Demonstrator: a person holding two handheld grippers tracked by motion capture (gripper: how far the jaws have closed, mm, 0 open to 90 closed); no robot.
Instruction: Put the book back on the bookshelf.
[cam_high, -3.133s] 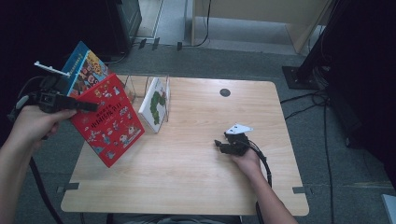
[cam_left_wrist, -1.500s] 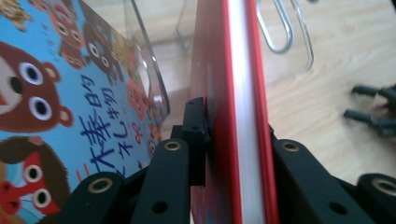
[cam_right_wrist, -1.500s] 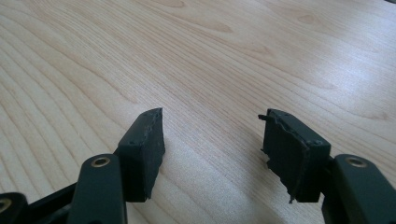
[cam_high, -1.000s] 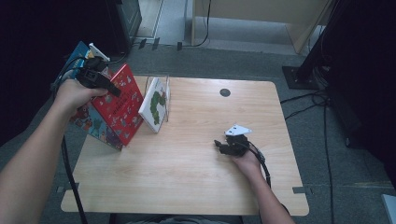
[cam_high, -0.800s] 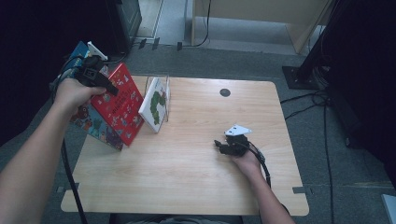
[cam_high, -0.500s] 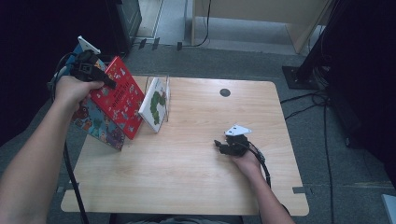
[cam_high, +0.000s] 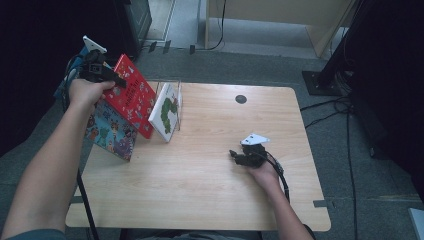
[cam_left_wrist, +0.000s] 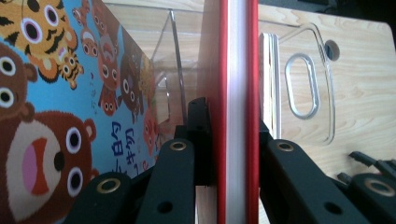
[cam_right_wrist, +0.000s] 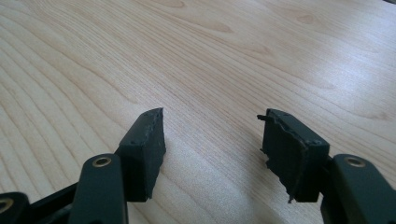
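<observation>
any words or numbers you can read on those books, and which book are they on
Blue animal book: yellow characters low on the cover, in a non-Latin script, too skewed to quote.
Red book, held in the left gripper: white print on the cover, too small to read.
White book in the clear stand: a green picture, no legible text.
Right gripper: no markings.

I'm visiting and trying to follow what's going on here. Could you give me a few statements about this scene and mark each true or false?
1. The left gripper is shut on the red book. True.
2. The right gripper holds a book. False: its jaws are open with bare table between them.
3. The white book lies flat on the table. False: it stands in the clear rack.
4. The blue book stands beside the red book. True.
</observation>
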